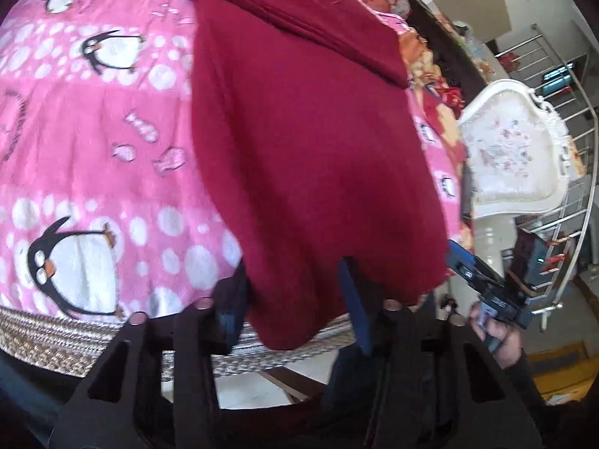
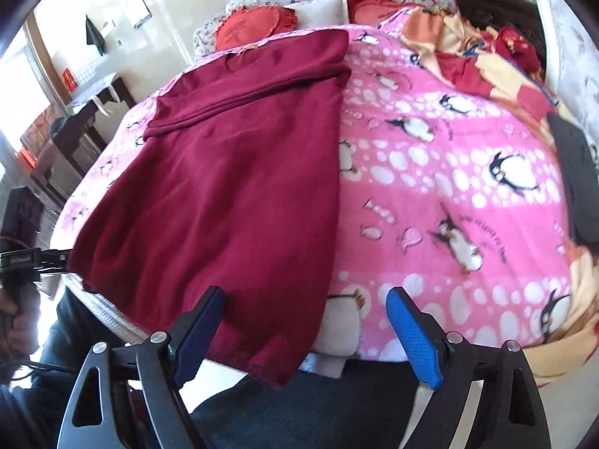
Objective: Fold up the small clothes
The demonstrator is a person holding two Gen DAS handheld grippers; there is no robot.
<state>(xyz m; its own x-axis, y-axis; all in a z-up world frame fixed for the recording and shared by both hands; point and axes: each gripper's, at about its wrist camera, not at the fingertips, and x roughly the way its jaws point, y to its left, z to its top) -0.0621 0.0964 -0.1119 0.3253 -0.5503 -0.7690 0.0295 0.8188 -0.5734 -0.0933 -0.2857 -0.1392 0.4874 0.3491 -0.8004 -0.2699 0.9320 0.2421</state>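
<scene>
Maroon knit: the sweater point(image 2: 224, 187) lies flat on the penguin blanket point(image 2: 449, 172), sleeves folded across the chest, hem overhanging the near bed edge.
Left gripper point(image 1: 295, 303): fingers spread, hem draped between them, not pinched.
Right gripper point(image 2: 305, 329): fingers wide apart at the hem corner.
Risk: a one-sided pull could skew the hem or drag it off the edge.
Room: bare blanket right of the sweater; clothes pile point(image 2: 479, 52) well apart.

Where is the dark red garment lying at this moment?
The garment lies flat on the penguin blanket, left of centre in the right wrist view, its hem hanging over the near bed edge between both tools.
</scene>
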